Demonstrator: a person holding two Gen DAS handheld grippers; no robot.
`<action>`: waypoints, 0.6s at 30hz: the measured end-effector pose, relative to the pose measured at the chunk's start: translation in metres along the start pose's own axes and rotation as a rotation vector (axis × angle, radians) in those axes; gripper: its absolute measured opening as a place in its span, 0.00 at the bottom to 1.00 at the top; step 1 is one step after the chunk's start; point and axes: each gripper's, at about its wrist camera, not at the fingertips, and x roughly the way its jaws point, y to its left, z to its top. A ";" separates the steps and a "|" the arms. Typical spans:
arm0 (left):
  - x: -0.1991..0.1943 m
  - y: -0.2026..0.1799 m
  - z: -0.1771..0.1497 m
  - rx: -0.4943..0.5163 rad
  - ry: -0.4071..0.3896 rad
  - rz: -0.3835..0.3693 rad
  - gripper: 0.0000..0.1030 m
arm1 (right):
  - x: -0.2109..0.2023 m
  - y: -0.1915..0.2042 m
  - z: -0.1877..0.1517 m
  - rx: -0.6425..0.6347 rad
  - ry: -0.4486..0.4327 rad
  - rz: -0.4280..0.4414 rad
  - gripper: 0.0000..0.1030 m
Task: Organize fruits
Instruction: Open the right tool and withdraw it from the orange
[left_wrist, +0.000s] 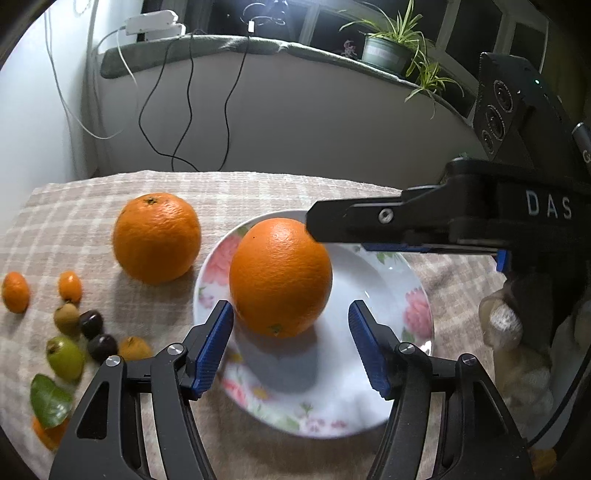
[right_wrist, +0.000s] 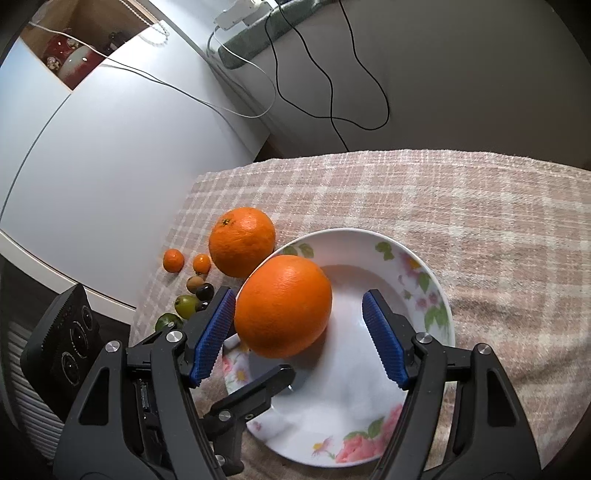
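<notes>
A large orange (left_wrist: 280, 275) lies in a white floral plate (left_wrist: 373, 376); it also shows in the right wrist view (right_wrist: 283, 305) on the same plate (right_wrist: 410, 266). My left gripper (left_wrist: 291, 345) is open, its jaws set wide over the plate just in front of the orange, apart from it. My right gripper (right_wrist: 300, 338) is open, its left pad (right_wrist: 216, 332) close beside the orange. A second large orange (left_wrist: 157, 236) sits on the cloth left of the plate. Several small fruits (left_wrist: 79, 332) lie further left.
A checked cloth (right_wrist: 461, 199) covers the table. The right gripper's body (left_wrist: 461, 221) reaches in from the right in the left wrist view. Cables hang on the wall behind. A potted plant (left_wrist: 388, 48) stands on the sill.
</notes>
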 end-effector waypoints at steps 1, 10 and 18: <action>-0.004 0.001 -0.002 -0.002 -0.004 0.001 0.63 | -0.003 0.003 -0.001 -0.005 -0.007 -0.006 0.72; -0.040 0.016 -0.022 -0.026 -0.043 0.010 0.63 | -0.017 0.038 -0.020 -0.084 -0.070 -0.057 0.72; -0.082 0.046 -0.050 -0.071 -0.101 0.050 0.63 | -0.023 0.067 -0.044 -0.161 -0.128 -0.070 0.72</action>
